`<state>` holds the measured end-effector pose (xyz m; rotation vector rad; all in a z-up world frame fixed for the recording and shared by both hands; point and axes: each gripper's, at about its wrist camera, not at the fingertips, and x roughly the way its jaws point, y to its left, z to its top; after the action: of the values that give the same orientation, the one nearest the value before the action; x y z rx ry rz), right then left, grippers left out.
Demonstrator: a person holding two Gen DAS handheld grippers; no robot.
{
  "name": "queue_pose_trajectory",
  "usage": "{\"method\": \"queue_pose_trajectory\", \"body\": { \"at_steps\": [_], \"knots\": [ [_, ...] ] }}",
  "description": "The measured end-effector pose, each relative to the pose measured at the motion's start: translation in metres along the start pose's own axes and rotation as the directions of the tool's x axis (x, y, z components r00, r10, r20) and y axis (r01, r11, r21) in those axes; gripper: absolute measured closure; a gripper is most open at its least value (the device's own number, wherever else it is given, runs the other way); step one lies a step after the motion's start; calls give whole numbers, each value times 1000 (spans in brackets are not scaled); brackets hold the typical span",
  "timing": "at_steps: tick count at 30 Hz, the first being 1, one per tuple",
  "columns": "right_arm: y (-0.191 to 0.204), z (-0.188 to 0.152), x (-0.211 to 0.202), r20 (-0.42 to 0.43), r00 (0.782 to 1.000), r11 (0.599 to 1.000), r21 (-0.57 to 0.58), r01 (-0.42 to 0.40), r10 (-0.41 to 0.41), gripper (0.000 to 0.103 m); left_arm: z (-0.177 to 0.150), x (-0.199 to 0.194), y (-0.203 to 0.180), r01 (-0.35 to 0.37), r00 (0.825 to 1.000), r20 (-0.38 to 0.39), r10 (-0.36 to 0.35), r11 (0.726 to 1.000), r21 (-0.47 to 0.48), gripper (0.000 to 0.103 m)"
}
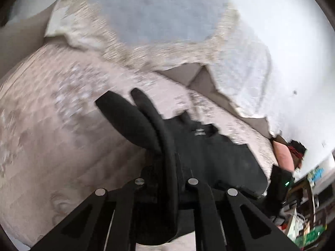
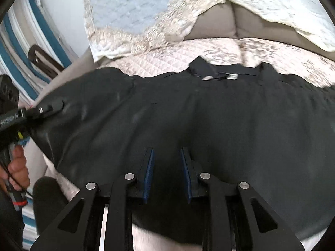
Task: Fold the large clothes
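A large black garment (image 2: 209,121) lies spread across a pale pink quilted cover (image 2: 167,52). My left gripper (image 2: 56,105) is at its left edge, shut on the fabric and holding that edge up off the cover. In the left wrist view the left gripper (image 1: 120,98) shows its fingers together, with the black garment (image 1: 219,156) trailing from them to the right. My right gripper (image 2: 167,165) hovers low over the garment's near middle. Its blue pads (image 2: 149,167) stand apart with black fabric in the gap, and no squeeze on it shows.
A white and blue quilted throw with lace trim (image 2: 129,4) drapes over beige back cushions (image 2: 219,21). A person's hand (image 2: 18,167) grips the left tool's handle. Striped blue and white fabric (image 2: 12,48) is at far left. Cluttered shelves (image 1: 309,219) appear at lower right.
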<state>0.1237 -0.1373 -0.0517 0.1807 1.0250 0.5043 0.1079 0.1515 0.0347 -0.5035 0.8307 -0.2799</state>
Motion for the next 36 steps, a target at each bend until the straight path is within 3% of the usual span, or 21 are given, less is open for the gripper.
{"method": "queue_pose_trajectory", "body": {
  "at_steps": [5,8,14,18,20,22,24,25,28,29,32,34,36],
  "knots": [
    [-28,-18,-48,66,997,997,75,25,-30,78,19,3,-72,98,995,7,-99,989,110,94],
    [-51,-26,-75,101,993,989,137,49,-63,78,20,24,-112,136,991,-30,-133,976,172,94],
    [-93,-43,-108,130,982,963,247,103,-139,78,-7,114,-160,207,965,-193,-175,966,157,94],
    [-112,-54,-117,125,980,948,298,114,-158,78,-46,190,-167,185,929,-344,-134,975,121,92],
    [-119,-59,-119,121,980,942,314,115,-160,77,-59,210,-166,164,921,-375,-107,979,123,91],
    [-124,-59,-122,123,980,939,325,109,-156,76,-61,204,-168,173,919,-375,-122,979,105,83],
    [-126,-58,-127,135,979,939,327,102,-154,76,-55,183,-174,237,908,-372,-191,968,84,59],
    [-124,-56,-129,144,979,941,326,94,-148,76,-52,169,-178,262,908,-362,-212,961,92,56],
    [-118,-46,-131,168,977,948,310,75,-132,76,-36,123,-180,312,920,-290,-264,941,133,48],
    [-113,-42,-132,179,976,953,297,64,-121,76,-31,109,-176,302,932,-252,-259,941,152,45],
    [-97,-27,-131,208,975,968,251,26,-80,76,-17,87,-153,164,980,-146,-136,966,200,45],
    [-84,-20,-126,214,976,977,214,3,-49,76,-18,86,-133,97,988,-135,-72,978,182,47],
    [-73,-16,-112,193,981,984,177,-7,-28,76,-28,90,-120,81,986,-159,-56,985,155,47]
  ]
}}
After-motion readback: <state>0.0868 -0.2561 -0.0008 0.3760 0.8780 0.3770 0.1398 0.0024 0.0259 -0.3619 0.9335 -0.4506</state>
